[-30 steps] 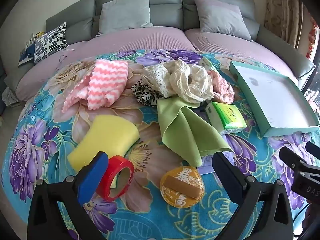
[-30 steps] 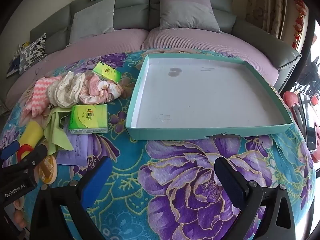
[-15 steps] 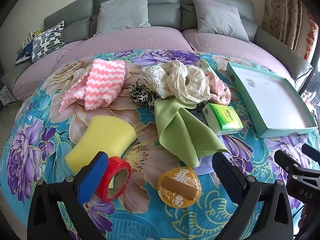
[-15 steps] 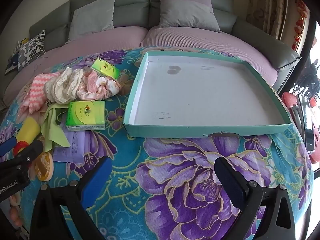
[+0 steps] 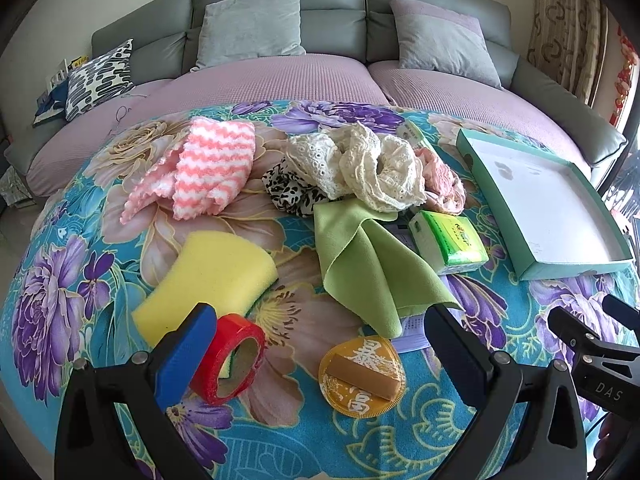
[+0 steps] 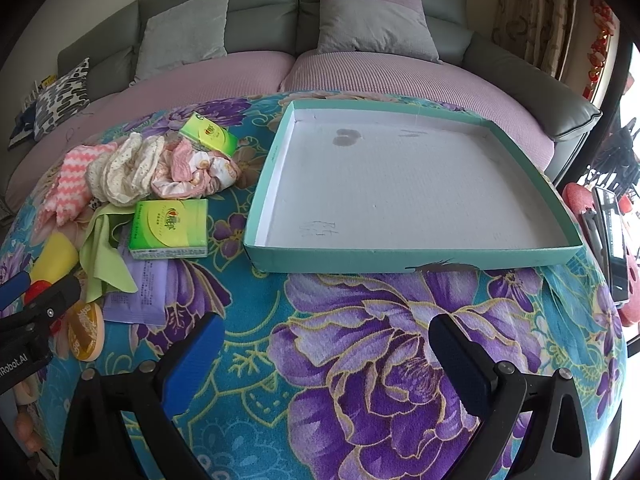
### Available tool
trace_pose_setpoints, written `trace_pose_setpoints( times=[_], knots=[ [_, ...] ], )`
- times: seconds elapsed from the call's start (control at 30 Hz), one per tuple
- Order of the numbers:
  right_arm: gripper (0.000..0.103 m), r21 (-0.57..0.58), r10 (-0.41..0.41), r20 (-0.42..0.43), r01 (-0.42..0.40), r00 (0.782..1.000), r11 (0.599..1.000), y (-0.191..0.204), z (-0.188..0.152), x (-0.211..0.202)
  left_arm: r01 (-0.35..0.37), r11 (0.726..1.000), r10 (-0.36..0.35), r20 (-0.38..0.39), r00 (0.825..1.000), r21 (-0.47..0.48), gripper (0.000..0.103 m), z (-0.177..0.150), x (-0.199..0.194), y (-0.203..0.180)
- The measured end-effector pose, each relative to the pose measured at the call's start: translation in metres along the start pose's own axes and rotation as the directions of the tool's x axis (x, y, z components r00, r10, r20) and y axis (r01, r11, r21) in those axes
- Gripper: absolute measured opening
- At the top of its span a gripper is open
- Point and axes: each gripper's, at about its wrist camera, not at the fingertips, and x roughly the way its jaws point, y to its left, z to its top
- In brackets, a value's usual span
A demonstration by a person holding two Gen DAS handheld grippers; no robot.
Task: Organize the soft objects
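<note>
both claws (image 5: 320, 332) (image 6: 326, 340) gape over bare cloth (image 6: 360, 320)

Purple packet (image 5: 412, 334) mostly under green cloth (image 5: 372, 264); leopard fabric (image 5: 290, 192) half-buried by lace.

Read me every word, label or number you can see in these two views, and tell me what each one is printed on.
"DAS": on the right tool body, left wrist view.
"iRobot.AI", start cut off: on the left tool body, right wrist view.
"暴富": on the round orange pad.
Green tissue pack: logo and print too small to read.
Purple packet: fine print, unreadable.
Teal box: pen scribbles inside, illegible.
</note>
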Motion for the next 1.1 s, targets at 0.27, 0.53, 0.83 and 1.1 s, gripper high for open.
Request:
trace_pose_setpoints(
  times=[0.27, 0.53, 0.83, 1.1],
  knots=[
    [0.103, -0.003, -0.001, -0.001, 0.001, 1.000, 1.000, -0.0010, -0.0021, -0.0007, -0.003, 1.000, 0.003, 0.004, 1.000, -0.003, 0.103, 0.0004, -0.0005, -0.0001],
    [0.103, -0.004, -0.001, -0.002, 0.001, 1.000, 1.000, 0.0003, -0.0010, 0.0008, -0.007, 1.000, 0.007, 0.001, 1.000, -0.003, 0.103, 0.0004, 0.0010, 0.0001],
    [0.103, 0.012, 0.008, 0.003, -0.008, 1.000, 1.000, -0.0007, -0.0003, 0.0038, -0.012, 1.000, 0.012, -0.003, 1.000, -0.001, 0.103, 0.0014, 0.0024, 0.0009],
    [0.103, 0.007, -0.006, 0.007, 0.006, 1.000, 1.000, -0.0004, 0.0015, 0.0021, -0.010, 1.000, 0.010, 0.005, 1.000, -0.008, 0.103, 0.0034, 0.0005, 0.0041]
  ],
)
